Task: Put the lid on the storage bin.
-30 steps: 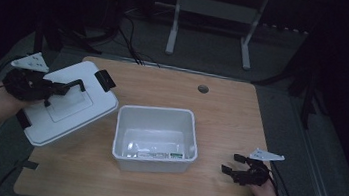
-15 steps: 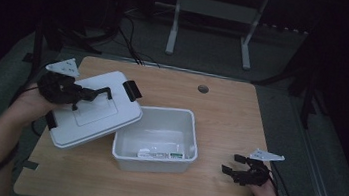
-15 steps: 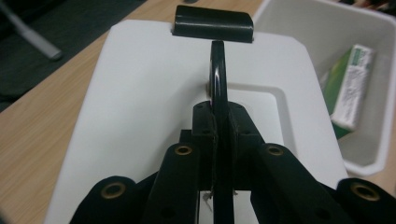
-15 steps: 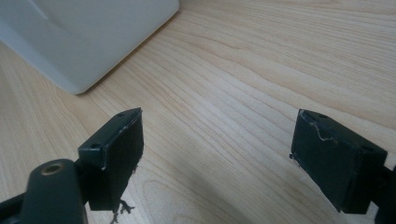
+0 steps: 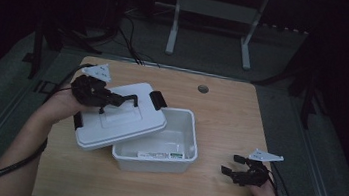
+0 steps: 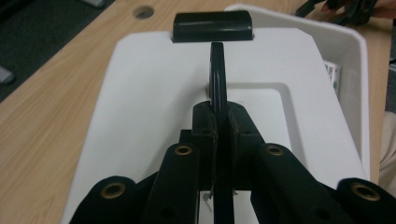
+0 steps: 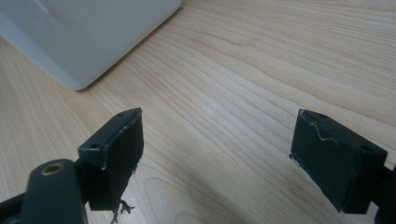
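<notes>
High view: left gripper [image 5: 134, 99] clamped on the black carry handle [image 5: 124, 98] of the white lid [image 5: 119, 121]. Lid hangs tilted over the left half of the white bin [image 5: 175, 153], its near-left corner well off the bin's rim and one black latch [image 5: 158, 99] near the bin's far-left corner. Lid's long axis sits skewed to the bin's long axis, so my read is it needs a shift to the right plus a twist to square up before it can drop onto the rim. Small printed box [image 5: 160, 154] lies on the bin floor, near the front wall.

Left gripper view: jaws pinched tight on the thin handle [image 6: 217, 74], which runs edge-on straight away from them toward the far latch [image 6: 212, 25].

Right gripper [image 5: 235, 167] rests on the wooden table [image 5: 226, 109] right of the bin, jaws wide, nothing between them; the bin's corner [image 7: 88, 42] lies ahead of them to the left. Left hand is the one on the job.
</notes>
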A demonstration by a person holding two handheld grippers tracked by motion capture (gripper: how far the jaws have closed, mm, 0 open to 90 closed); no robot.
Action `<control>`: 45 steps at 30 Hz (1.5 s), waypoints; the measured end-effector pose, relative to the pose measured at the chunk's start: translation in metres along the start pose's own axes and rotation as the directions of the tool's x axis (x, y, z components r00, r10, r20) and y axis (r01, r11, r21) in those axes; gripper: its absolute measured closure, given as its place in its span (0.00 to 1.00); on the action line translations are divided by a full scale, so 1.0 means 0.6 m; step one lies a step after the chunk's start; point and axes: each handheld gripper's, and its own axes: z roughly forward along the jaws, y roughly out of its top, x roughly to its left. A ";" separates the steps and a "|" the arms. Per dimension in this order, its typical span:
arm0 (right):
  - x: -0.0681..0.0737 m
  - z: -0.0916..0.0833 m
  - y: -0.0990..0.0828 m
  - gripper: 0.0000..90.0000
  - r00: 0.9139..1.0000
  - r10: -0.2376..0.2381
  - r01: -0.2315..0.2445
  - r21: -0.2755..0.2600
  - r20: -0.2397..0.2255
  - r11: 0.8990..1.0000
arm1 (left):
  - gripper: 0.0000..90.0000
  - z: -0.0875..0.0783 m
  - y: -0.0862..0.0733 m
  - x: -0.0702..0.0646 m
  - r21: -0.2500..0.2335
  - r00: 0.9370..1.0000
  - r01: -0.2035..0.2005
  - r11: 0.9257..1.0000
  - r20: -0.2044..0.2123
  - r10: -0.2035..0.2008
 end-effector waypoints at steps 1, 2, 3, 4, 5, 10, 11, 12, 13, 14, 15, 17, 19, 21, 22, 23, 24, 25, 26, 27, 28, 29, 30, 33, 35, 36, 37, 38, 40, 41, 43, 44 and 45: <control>0.000 0.000 0.000 0.19 1.000 -0.001 0.001 0.002 0.001 1.000 | 0.93 0.005 0.005 -0.002 -0.001 1.000 -0.011 1.000 0.010 0.011; 0.001 0.001 0.000 0.19 1.000 -0.001 0.001 0.003 0.001 1.000 | 0.93 0.009 0.010 -0.004 -0.005 1.000 -0.018 1.000 0.022 0.018; 0.001 0.001 0.000 0.19 1.000 -0.003 0.003 0.004 -0.001 1.000 | 0.93 0.014 0.015 -0.006 -0.007 0.999 -0.024 1.000 0.034 0.024; 0.001 0.001 0.000 0.19 1.000 -0.006 0.006 0.004 -0.002 1.000 | 0.93 0.018 0.020 -0.009 -0.006 0.999 -0.036 0.999 0.040 0.037; 0.001 0.001 0.000 0.19 1.000 -0.007 0.007 0.004 -0.002 1.000 | 0.93 0.022 0.025 -0.011 -0.009 0.998 -0.043 0.999 0.043 0.043; 0.002 0.001 0.000 0.19 1.000 -0.010 0.010 0.004 -0.002 1.000 | 0.93 0.041 0.043 -0.022 -0.037 0.993 -0.076 0.996 0.092 0.079; 0.002 0.001 0.000 0.19 1.000 -0.011 0.011 0.003 -0.003 1.000 | 0.93 0.045 0.047 -0.025 -0.036 0.991 -0.083 0.996 0.098 0.087; 0.002 0.000 0.000 0.19 1.000 -0.011 0.011 0.000 -0.005 1.000 | 0.93 0.049 0.051 -0.027 -0.035 0.990 -0.091 0.995 0.106 0.094; 0.001 0.000 0.000 0.19 1.000 -0.010 0.010 0.000 -0.005 1.000 | 0.93 0.051 0.053 -0.028 -0.039 0.990 -0.090 0.995 0.109 0.094; 0.001 0.000 -0.001 0.19 1.000 -0.010 0.010 0.000 -0.005 1.000 | 0.93 0.055 0.056 -0.031 -0.039 0.988 -0.093 0.995 0.120 0.097; 0.001 0.001 -0.001 0.19 1.000 -0.008 0.008 0.000 -0.005 1.000 | 0.93 0.059 0.059 -0.034 -0.039 0.986 -0.104 0.994 0.124 0.108; 0.001 0.001 -0.001 0.19 1.000 -0.005 0.005 0.000 -0.003 1.000 | 0.93 0.067 0.065 -0.039 -0.039 0.983 -0.115 0.993 0.142 0.120; 0.001 0.000 0.000 0.19 1.000 -0.008 0.008 0.000 -0.005 1.000 | 0.92 0.077 0.071 -0.046 -0.032 0.978 -0.130 0.991 0.158 0.134; 0.002 0.001 -0.001 0.19 1.000 -0.011 0.011 0.006 -0.006 1.000 | 0.92 0.085 0.075 -0.052 -0.027 0.976 -0.144 0.989 0.161 0.147; 0.002 0.002 -0.001 0.19 1.000 -0.013 0.013 0.007 -0.006 1.000 | 0.92 0.090 0.077 -0.054 -0.023 0.975 -0.146 0.989 0.165 0.147; 0.002 0.002 -0.001 0.19 1.000 -0.013 0.013 0.006 -0.006 1.000 | 0.93 0.094 0.079 -0.057 -0.015 0.974 -0.151 0.988 0.169 0.151; 0.002 0.001 -0.001 0.19 1.000 -0.010 0.010 0.004 -0.005 1.000 | 0.93 0.098 0.080 -0.059 -0.008 0.972 -0.159 0.987 0.172 0.158; 0.001 0.001 -0.001 0.19 1.000 -0.011 0.011 0.004 -0.006 1.000 | 0.92 0.102 0.081 -0.061 -0.009 0.970 -0.166 0.986 0.176 0.165; 0.001 0.001 -0.001 0.19 1.000 -0.010 0.010 0.002 -0.008 1.000 | 0.93 0.105 0.081 -0.062 -0.008 0.970 -0.166 0.986 0.179 0.165; 0.001 0.001 -0.001 0.19 1.000 -0.010 0.010 0.001 -0.008 1.000 | 0.92 0.109 0.081 -0.062 -0.012 0.968 -0.167 0.986 0.188 0.166; 0.001 0.001 -0.001 0.19 1.000 -0.008 0.008 0.000 -0.008 1.000 | 0.92 0.112 0.081 -0.064 -0.014 0.967 -0.166 0.986 0.193 0.166; 0.001 0.001 -0.001 0.19 1.000 -0.004 0.004 0.001 -0.008 1.000 | 0.92 0.115 0.081 -0.065 -0.008 0.965 -0.176 0.984 0.195 0.174; 0.001 0.001 -0.002 0.19 1.000 -0.004 0.004 0.002 -0.008 1.000 | 0.92 0.119 0.081 -0.066 -0.009 0.964 -0.174 0.985 0.200 0.173; 0.001 0.001 -0.002 0.19 1.000 -0.004 0.004 0.002 -0.010 1.000 | 0.92 0.128 0.079 -0.066 0.002 0.964 -0.172 0.985 0.206 0.168; 0.001 0.001 -0.002 0.19 1.000 -0.004 0.004 0.005 -0.010 1.000 | 0.92 0.131 0.079 -0.066 0.000 0.964 -0.170 0.985 0.209 0.167; 0.001 0.001 -0.002 0.19 1.000 -0.004 0.004 0.006 -0.010 1.000 | 0.92 0.131 0.079 -0.065 -0.004 0.963 -0.167 0.986 0.213 0.164; 0.000 0.001 -0.002 0.19 1.000 -0.004 0.004 0.005 -0.010 1.000 | 0.92 0.132 0.078 -0.065 -0.004 0.962 -0.163 0.987 0.221 0.160; 0.000 0.001 -0.002 0.19 1.000 -0.005 0.005 0.006 -0.010 1.000 | 0.92 0.133 0.078 -0.065 -0.002 0.961 -0.166 0.986 0.222 0.162; 0.000 0.001 -0.003 0.19 1.000 -0.004 0.004 0.007 -0.011 1.000 | 0.92 0.133 0.077 -0.065 -0.010 0.960 -0.164 0.986 0.227 0.162; 0.000 0.001 -0.003 0.19 1.000 -0.002 0.002 0.005 -0.012 1.000 | 0.92 0.134 0.076 -0.064 -0.006 0.960 -0.163 0.987 0.228 0.160; 0.000 0.001 -0.003 0.19 1.000 -0.001 0.001 0.005 -0.011 1.000 | 0.92 0.133 0.076 -0.065 -0.009 0.960 -0.165 0.986 0.227 0.163; 0.000 0.001 -0.003 0.19 1.000 -0.002 0.002 0.005 -0.011 1.000 | 0.92 0.132 0.075 -0.064 -0.007 0.961 -0.160 0.987 0.228 0.158; 0.000 0.001 -0.003 0.19 1.000 -0.002 0.002 0.006 -0.011 1.000 | 0.92 0.132 0.075 -0.064 -0.003 0.962 -0.160 0.987 0.225 0.157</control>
